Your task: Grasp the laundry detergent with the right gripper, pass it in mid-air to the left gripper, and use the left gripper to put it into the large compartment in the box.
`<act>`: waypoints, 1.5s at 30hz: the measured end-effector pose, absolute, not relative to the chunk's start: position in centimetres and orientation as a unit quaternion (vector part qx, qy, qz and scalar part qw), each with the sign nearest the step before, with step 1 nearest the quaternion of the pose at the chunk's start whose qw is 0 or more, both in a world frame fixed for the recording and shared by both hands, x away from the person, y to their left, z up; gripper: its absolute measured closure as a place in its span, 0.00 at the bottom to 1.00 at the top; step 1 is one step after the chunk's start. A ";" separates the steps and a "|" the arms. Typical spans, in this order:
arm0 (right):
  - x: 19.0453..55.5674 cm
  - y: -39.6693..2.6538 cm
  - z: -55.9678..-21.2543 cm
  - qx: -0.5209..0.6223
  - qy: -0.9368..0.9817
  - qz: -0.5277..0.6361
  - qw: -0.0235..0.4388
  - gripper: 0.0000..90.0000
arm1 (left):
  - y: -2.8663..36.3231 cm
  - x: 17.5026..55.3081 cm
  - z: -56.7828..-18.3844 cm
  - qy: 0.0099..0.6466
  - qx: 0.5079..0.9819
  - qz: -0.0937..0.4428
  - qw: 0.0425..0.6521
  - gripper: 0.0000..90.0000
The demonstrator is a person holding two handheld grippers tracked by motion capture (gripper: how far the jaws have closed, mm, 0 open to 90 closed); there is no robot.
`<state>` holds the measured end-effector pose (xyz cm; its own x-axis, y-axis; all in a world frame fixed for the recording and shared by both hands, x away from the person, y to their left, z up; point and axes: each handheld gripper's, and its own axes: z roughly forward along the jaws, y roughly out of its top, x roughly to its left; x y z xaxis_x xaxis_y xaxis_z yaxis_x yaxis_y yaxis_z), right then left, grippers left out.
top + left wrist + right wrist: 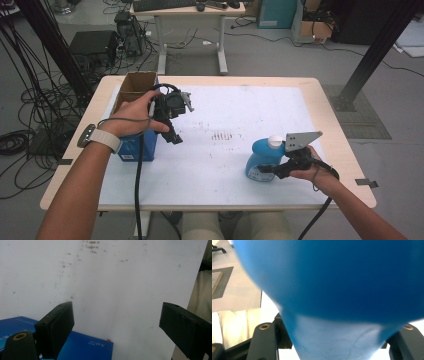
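From the high view, my right gripper (272, 169) has its jaws around the blue bottle (263, 159), down low on its body, and the bottle stands upright on the white mat (225, 110), right in front of my hand. White cap on top, just beside the grey plate of the gripper. My left gripper (172, 132) hangs over the mat with nothing in it, and the blue box (132, 149) sits just below and behind it.

Left gripper view: jaws spread wide, just bare mat (120, 285) between them. A corner of the box (85, 345) pokes out beside one jaw.

Right gripper view: the bottle (337, 285) is super close and blurry, its narrower part wedged between my two jaws, both pressing on it.
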<state>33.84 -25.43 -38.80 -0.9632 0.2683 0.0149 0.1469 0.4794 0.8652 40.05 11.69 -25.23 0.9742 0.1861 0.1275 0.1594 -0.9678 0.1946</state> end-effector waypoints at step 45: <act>33.7 -25.5 -39.1 0.101 0.855 0.503 0.079 0.49 | 11.5 40.0 -25.2 0.088 0.989 0.071 0.092 0.15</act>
